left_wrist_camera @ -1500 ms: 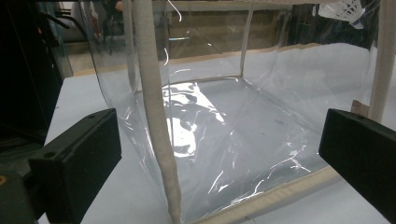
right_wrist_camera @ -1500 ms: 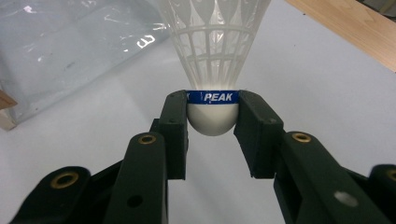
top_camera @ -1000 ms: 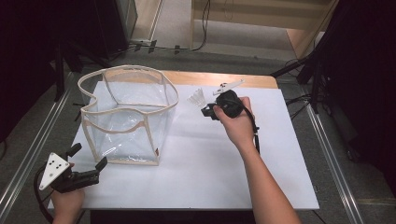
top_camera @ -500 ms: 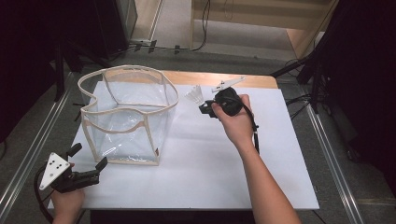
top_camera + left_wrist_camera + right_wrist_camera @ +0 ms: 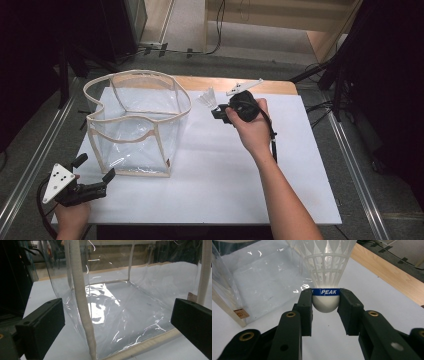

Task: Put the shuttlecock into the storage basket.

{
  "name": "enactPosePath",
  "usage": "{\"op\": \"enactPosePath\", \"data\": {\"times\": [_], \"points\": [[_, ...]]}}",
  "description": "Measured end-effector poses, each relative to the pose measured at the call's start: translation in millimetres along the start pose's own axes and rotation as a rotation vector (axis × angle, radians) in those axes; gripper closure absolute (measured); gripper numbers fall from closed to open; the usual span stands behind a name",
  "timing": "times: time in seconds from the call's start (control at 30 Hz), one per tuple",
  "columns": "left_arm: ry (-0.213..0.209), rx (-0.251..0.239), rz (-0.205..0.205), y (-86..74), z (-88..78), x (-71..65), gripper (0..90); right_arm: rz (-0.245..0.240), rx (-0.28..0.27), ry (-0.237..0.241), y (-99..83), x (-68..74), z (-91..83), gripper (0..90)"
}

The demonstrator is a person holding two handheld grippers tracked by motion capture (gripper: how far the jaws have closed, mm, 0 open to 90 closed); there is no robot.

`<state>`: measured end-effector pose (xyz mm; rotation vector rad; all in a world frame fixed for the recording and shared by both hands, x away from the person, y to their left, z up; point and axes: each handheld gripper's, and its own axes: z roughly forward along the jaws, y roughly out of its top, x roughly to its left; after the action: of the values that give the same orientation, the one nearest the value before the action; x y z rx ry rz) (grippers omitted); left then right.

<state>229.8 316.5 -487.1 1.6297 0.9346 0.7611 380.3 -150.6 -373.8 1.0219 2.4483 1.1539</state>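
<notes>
right gripper view: right gripper (image 5: pixel 325 305) clamps shuttlecock (image 5: pixel 325 277) by its cork; left gripper (image 5: pixel 92 172) spread wide at clear bag's (image 5: pixel 135 125) 7 o'clock.

A white plastic shuttlecock (image 5: pixel 325 277) with a blue "PEAK" band sat clamped by its cork, skirt pointing toward the clear, cream-trimmed bag (image 5: pixel 137 122)
</notes>
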Motion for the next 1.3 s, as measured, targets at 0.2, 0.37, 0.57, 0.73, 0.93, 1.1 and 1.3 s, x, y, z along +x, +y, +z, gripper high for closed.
{"op": "enactPosePath", "data": {"times": [0.2, 0.37, 0.57, 0.73, 0.93, 1.1, 1.3], "points": [[0.000, 0.000, 0.000, 0.0, 0.1, -0.2, 0.0, -0.004, -0.016, -0.004, 5.2, 1.4, -3.4, 63.4], [0.000, 0.000, 0.002, 0.0, 0.1, -0.3, 0.0, -0.003, -0.025, -0.003, 8.3, 3.7, -5.3, 63.4], [-0.001, 0.001, 0.002, 0.0, 0.1, -0.2, 0.0, -0.002, -0.042, 0.007, 10.7, 5.3, -6.6, 63.4], [-0.001, 0.001, 0.001, 0.0, 0.1, -0.3, 0.0, 0.001, -0.051, 0.009, 12.7, 5.1, -9.1, 63.4], [-0.002, 0.001, 0.003, 0.0, 0.2, -0.4, 0.0, 0.004, -0.064, 0.011, 14.6, 7.0, -11.1, 63.4], [-0.002, 0.002, 0.003, 0.0, 0.2, -0.6, 0.0, -0.001, -0.071, 0.013, 17.2, 9.2, -12.5, 63.4], [-0.002, 0.000, 0.001, 0.0, 0.4, -0.6, 0.0, -0.007, -0.081, 0.017, 21.5, 11.9, -13.4, 63.4]]}}
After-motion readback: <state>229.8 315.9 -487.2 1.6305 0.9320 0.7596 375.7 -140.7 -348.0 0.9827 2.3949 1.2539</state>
